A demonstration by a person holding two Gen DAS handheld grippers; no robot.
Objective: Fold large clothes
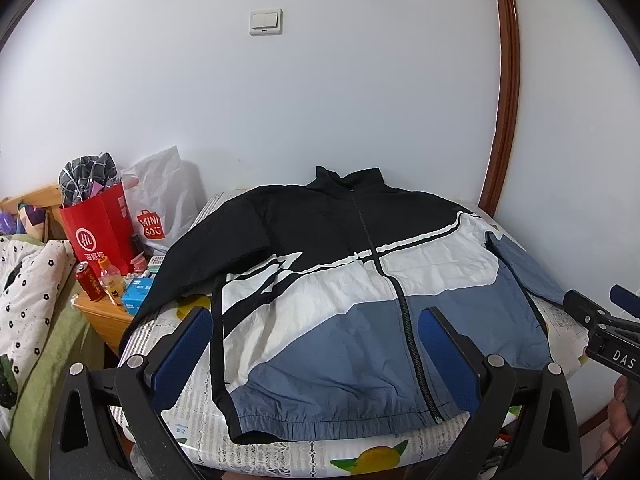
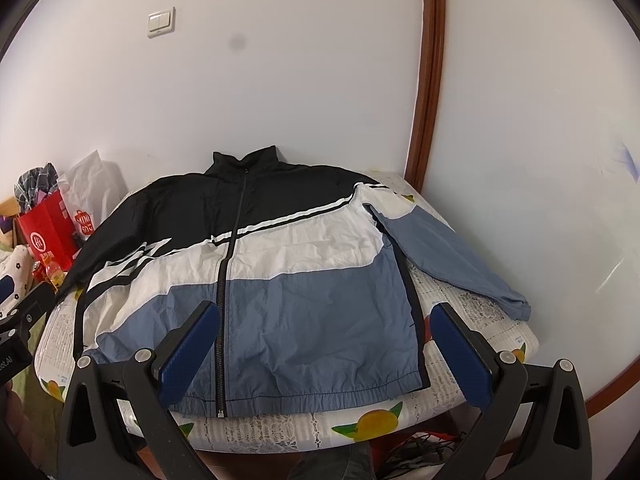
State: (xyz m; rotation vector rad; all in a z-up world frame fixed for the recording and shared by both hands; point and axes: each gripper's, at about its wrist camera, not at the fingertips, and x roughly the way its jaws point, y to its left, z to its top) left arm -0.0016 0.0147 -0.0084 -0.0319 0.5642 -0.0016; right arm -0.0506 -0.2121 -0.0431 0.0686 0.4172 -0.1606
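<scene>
since the jacket (image 2: pixel 256 280) lies front up and zipped on the round table (image 2: pixel 480 308), collar toward the wall and hem toward whoever holds the tools, it looks laid out ready for a first fold, none of it turned over yet. its blue sleeve (image 2: pixel 452 256) trails out to the right across the fruit-print cloth, while the black sleeve (image 1: pixel 180 268) slopes off the left edge, so i'd guess both need bringing in over the chest first. the left gripper (image 1: pixel 316 356) hovers above the hem with its blue pads wide apart, holding nothing; the right gripper (image 2: pixel 324 352) hangs the same way, spread and empty, over the blue panel. off to the left a small nightstand (image 1: pixel 104 316) carries a red can (image 1: pixel 90 282) and a red paper bag (image 1: pixel 98 232), well apart from the work.
</scene>
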